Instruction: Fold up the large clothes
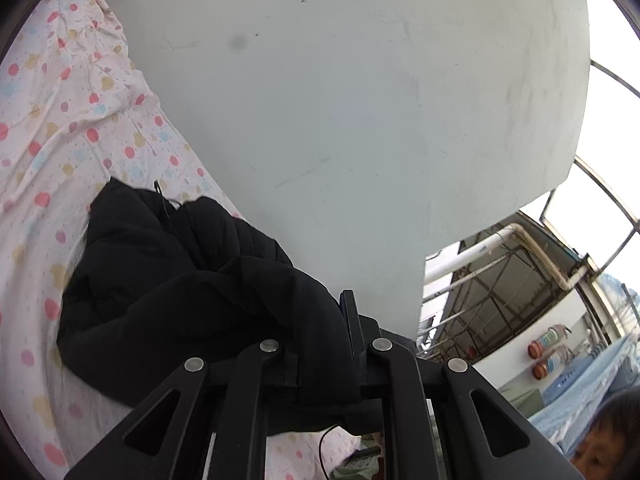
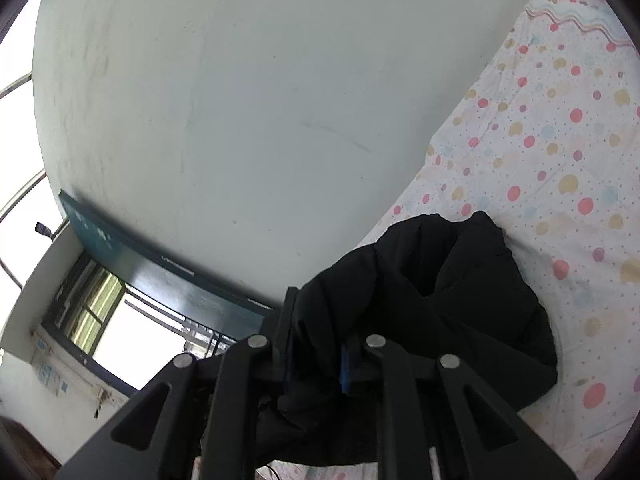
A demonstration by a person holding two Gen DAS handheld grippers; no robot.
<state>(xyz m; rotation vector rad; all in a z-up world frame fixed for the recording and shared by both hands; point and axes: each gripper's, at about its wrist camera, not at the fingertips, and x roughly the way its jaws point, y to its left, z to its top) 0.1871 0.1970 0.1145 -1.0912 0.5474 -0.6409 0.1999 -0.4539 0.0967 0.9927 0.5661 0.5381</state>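
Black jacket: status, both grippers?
Left gripper and right gripper: jaws shut on black jacket. Jacket bunched, partly on dotted bedsheet. Nothing in the way.

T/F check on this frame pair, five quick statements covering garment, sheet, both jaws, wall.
1. The garment is black. True.
2. The left gripper has its jaws wide open with nothing between them. False: the jaws are shut on the garment's dark fabric.
3. The bed sheet is white with coloured dots. True.
4. The right gripper grips the bed sheet. False: its jaws are shut on the garment; the sheet lies behind it.
5. The garment lies flat and neatly folded. False: it hangs bunched from both grippers, and its far part rests crumpled on the sheet.
6. A plain pale wall rises beside the bed. True.
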